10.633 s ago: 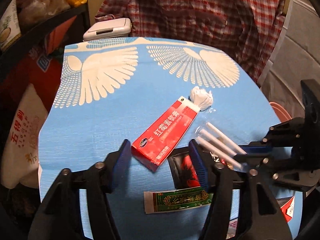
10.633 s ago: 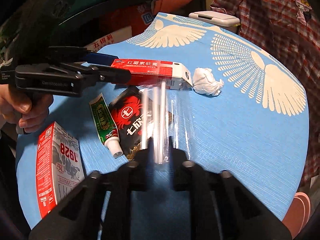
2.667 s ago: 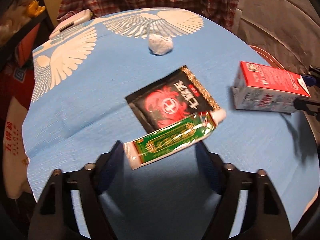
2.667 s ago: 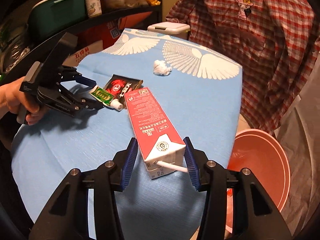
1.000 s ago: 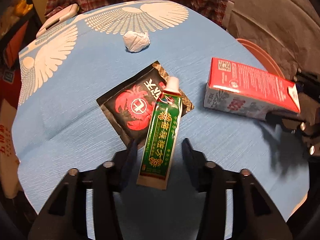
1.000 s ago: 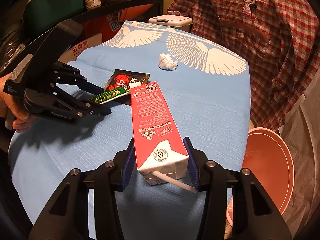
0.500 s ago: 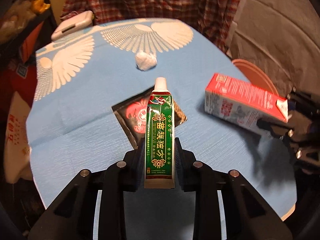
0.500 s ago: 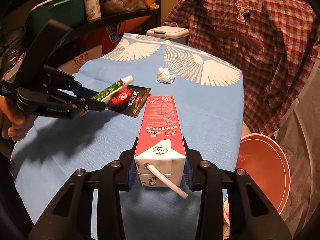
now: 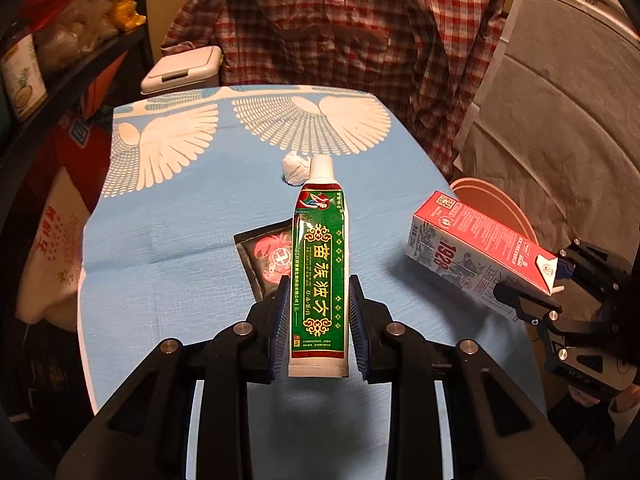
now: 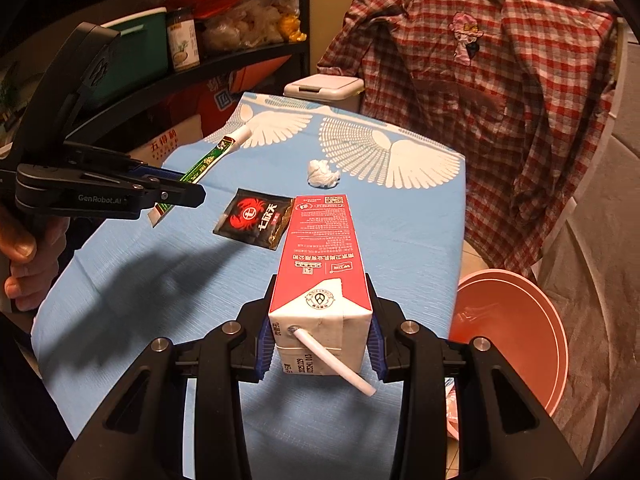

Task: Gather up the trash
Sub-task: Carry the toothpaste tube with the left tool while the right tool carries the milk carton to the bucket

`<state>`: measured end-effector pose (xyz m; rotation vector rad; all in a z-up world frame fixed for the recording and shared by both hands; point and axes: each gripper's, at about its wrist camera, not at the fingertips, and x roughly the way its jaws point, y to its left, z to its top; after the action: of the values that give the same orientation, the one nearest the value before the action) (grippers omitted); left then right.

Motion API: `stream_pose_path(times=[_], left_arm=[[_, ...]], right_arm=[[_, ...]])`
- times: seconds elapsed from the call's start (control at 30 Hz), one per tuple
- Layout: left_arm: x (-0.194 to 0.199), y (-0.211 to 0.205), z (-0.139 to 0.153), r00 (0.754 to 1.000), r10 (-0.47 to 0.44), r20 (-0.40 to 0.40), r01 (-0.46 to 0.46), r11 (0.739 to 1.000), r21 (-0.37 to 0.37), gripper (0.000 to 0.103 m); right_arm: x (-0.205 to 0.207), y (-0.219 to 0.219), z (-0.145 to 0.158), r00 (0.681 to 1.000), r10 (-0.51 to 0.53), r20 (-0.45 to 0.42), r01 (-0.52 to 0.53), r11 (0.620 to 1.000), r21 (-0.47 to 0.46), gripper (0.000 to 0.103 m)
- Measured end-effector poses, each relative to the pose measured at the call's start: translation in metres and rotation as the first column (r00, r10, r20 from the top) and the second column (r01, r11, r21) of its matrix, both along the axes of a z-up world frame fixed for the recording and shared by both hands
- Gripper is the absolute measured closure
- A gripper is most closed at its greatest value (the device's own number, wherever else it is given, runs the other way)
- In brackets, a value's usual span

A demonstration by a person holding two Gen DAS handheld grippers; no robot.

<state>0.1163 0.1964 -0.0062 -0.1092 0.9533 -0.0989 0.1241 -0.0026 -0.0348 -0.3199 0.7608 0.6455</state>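
My left gripper (image 9: 319, 312) is shut on a green tube (image 9: 320, 272) with a white cap and holds it above the blue tablecloth (image 9: 180, 240); the tube also shows in the right wrist view (image 10: 206, 160). My right gripper (image 10: 318, 334) is shut on a red and white milk carton (image 10: 320, 264) with a white straw, held over the table's right side; the carton also shows in the left wrist view (image 9: 476, 246). A black sachet (image 10: 254, 218) with a red crab and a crumpled white tissue (image 10: 322, 174) lie on the cloth.
A pink bin (image 10: 516, 340) stands on the floor just right of the table. A white lidded bin (image 10: 324, 86) and a chair with a plaid shirt (image 10: 480, 92) stand behind the table. Dark shelves (image 10: 180, 64) with food items run along the left.
My left gripper closed on the green tube and lifted it off the sachet, cap pointing forward. My right gripper has kept the carton and raised it slightly.
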Motion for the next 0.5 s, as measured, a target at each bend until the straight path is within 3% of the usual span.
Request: stream_pose_path(times=[0.5], left_arm=[[-0.015,-0.020,0.025,0.993,0.082,0.080,-0.079,0.996,-0.044,0.075]], right_arm=[[-0.004,-0.034,0.025,0.994,-0.099,0.036,0.097,0.993,0.071,0.065]])
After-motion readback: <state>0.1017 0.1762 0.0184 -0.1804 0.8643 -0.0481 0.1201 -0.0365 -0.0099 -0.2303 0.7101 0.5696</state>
